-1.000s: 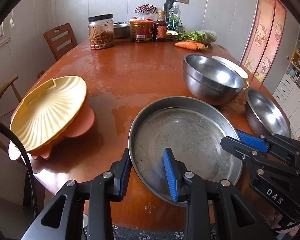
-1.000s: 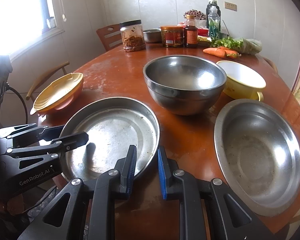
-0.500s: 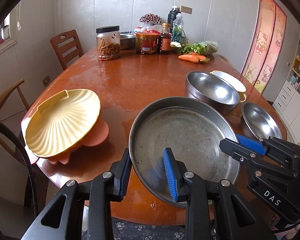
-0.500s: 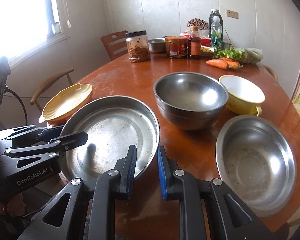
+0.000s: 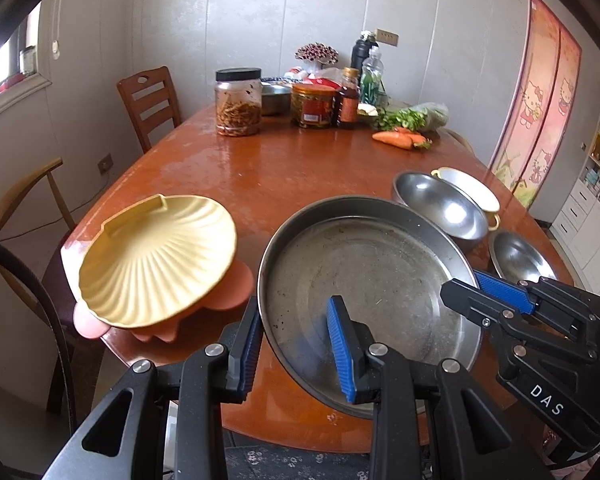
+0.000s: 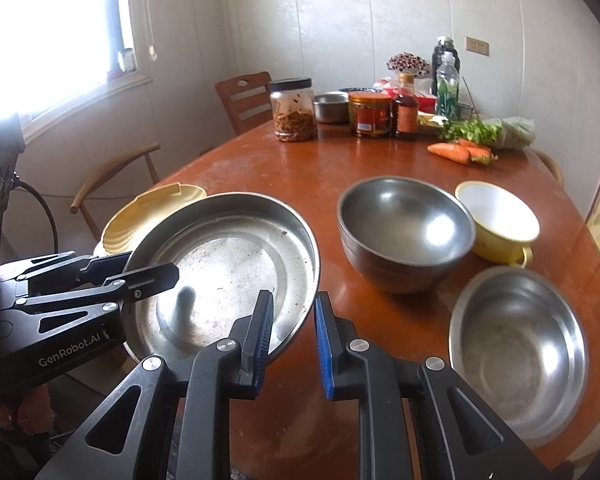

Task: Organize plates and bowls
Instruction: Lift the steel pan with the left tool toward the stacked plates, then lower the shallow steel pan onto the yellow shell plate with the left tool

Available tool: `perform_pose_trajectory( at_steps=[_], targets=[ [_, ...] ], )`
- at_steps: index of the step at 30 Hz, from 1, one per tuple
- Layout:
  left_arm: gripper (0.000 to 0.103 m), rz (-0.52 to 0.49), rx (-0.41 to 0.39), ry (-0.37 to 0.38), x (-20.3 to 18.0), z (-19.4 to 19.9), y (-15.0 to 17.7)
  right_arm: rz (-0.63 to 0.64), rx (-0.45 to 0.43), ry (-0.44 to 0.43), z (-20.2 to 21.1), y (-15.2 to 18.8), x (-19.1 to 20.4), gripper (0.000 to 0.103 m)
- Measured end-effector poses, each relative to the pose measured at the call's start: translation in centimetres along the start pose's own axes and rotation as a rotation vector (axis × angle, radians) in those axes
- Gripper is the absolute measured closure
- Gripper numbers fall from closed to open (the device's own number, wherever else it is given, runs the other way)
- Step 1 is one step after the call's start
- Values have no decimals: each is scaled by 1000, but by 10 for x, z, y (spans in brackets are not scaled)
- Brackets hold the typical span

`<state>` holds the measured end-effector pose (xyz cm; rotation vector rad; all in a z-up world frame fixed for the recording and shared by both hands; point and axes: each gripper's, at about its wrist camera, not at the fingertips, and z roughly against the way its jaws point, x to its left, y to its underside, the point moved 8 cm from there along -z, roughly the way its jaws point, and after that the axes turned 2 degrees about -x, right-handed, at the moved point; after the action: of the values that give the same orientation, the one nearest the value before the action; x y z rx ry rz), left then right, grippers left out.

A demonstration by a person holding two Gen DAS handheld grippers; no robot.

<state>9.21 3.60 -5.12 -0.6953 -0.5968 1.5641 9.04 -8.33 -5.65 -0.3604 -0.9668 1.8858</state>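
A wide, flat steel pan (image 5: pixel 372 280) (image 6: pixel 228 280) hangs tilted above the near end of the table. My left gripper (image 5: pixel 296 344) is shut on its near left rim, one pad inside and one outside. On the near right rim my right gripper (image 6: pixel 294 336) is shut the same way. Each gripper shows in the other's view, the right gripper (image 5: pixel 480 292) and the left gripper (image 6: pixel 140 272). On the table stand a deep steel bowl (image 6: pixel 404 232), a yellow-and-white bowl (image 6: pixel 496 220) and a shallow steel bowl (image 6: pixel 520 348). A yellow shell-shaped plate (image 5: pixel 160 260) rests on an orange plate (image 5: pixel 236 292).
The brown oval table (image 5: pixel 300 176) carries jars (image 5: pixel 238 104), bottles (image 5: pixel 348 96), a small steel pot, carrots (image 5: pixel 400 138) and greens at its far end. Wooden chairs (image 5: pixel 148 100) stand at the left. A black cable (image 5: pixel 40 300) curves past the left edge.
Both grippers have risen and drawn back with the pan still held between them. The bowls and the shell plate now look smaller and lie farther below.
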Motion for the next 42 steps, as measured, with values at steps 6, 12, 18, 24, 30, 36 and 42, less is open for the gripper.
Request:
perform_pose_trajectory(
  at_steps=[6,12,18,24,30,36,42],
  targets=[
    [70,24,-34,-35,22,7,-12,35,-20,-20,-8,-20,17,82],
    [70,56,-56,-75,55,12,-24,83,-36,-49,-25,-47,42,82],
    [70,84,-94,-129,91,22,-42,143,-64,-84,-37,-76,75,82],
    [70,98,-135,-186,122,33,-61,180,-89,-110,-49,-102,105,82],
    [70,128,-134,-228,150,29,-61,212,-75,-136,-71,-110,132,82],
    [70,153,-101,-226,166,10,-51,226,-25,-149,-99,-101,145,81],
    [70,165,-77,-207,168,-8,-44,222,6,-140,-116,-92,141,81]
  ],
)
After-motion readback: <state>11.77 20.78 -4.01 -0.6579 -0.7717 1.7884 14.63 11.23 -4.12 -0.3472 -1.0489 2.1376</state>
